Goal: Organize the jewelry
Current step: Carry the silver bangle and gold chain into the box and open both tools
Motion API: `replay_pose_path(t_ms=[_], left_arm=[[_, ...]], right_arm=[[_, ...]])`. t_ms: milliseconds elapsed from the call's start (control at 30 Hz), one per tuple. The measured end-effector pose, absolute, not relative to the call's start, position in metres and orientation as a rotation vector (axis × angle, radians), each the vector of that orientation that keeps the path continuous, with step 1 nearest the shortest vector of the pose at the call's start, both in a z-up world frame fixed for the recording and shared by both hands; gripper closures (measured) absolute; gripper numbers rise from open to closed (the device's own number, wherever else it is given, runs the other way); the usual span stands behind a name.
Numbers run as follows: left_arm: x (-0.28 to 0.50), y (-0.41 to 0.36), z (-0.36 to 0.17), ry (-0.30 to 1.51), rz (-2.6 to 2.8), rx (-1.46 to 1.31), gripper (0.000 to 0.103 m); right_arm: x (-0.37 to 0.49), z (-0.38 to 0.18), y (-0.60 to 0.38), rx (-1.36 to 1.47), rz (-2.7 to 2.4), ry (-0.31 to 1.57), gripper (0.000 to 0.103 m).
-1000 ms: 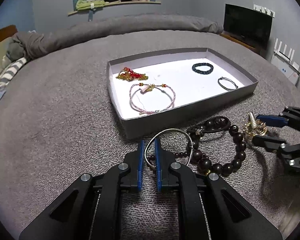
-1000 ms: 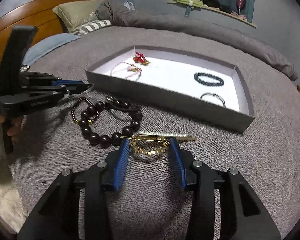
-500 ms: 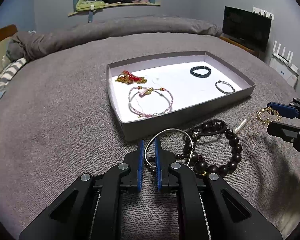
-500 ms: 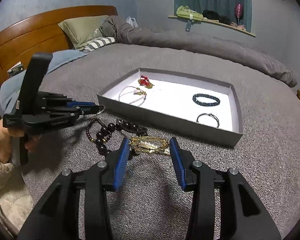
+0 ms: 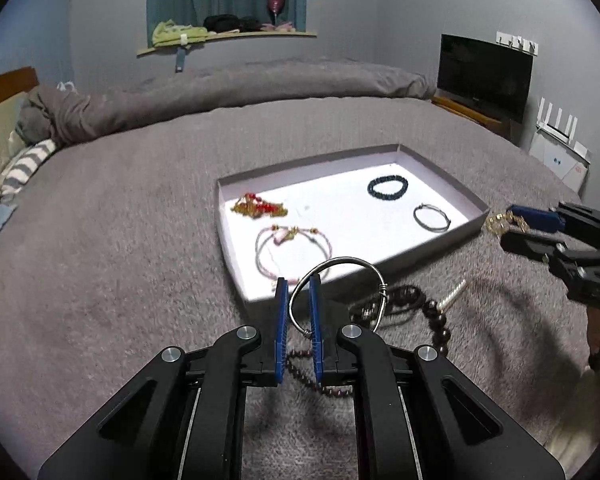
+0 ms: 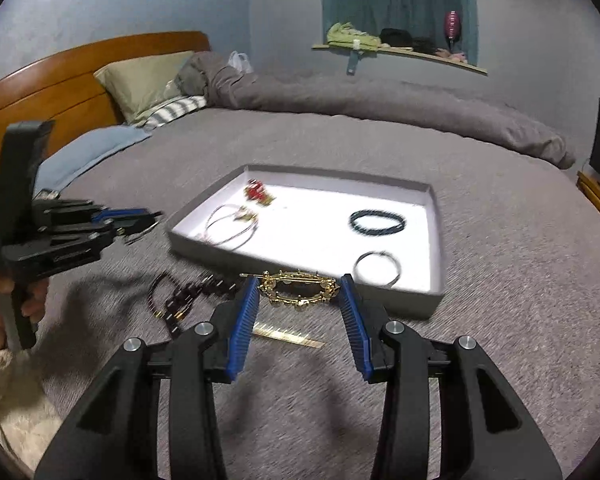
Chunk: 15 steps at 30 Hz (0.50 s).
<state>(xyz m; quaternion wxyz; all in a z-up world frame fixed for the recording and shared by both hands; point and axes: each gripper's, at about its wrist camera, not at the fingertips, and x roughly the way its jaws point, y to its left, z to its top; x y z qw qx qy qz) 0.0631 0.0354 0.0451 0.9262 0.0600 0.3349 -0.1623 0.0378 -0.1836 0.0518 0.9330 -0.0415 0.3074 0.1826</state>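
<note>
Left tongs [image 5: 298, 312] are clamped on a thin silver bangle [image 5: 338, 292], right tongs [image 6: 298, 308] pinch a gold brooch [image 6: 298, 290], both lifted just short of the tray [image 5: 236, 276] on the bed [image 5: 100, 260]. Honestly either grip looks skimpy, so a wobble could drop a piece onto the dark beads [image 5: 436, 320] and tangle it there.

Silver bangle [image 5: 337, 293] and gold brooch [image 6: 299, 290] held up near the tray's [image 5: 440, 166] front wall; dark bead bracelets [image 5: 418, 312] lie just outside it on the blanket.
</note>
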Motion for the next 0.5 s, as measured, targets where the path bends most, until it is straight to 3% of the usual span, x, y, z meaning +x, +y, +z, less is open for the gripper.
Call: replay_pose_path(t_ms=[300,500], left_arm=[[0.108,0.01,0.064,0.686,-0.346,0.204,0.092],[0.161,-0.013,0.05,0.779,-0.355,0.253,0.092]], right_arm=[[0.102,0.055,-0.198,-0.095,0.297,0.661,0.062],[0.17,0.055,-0.207,-0.062,0.246,0.708,0.061]])
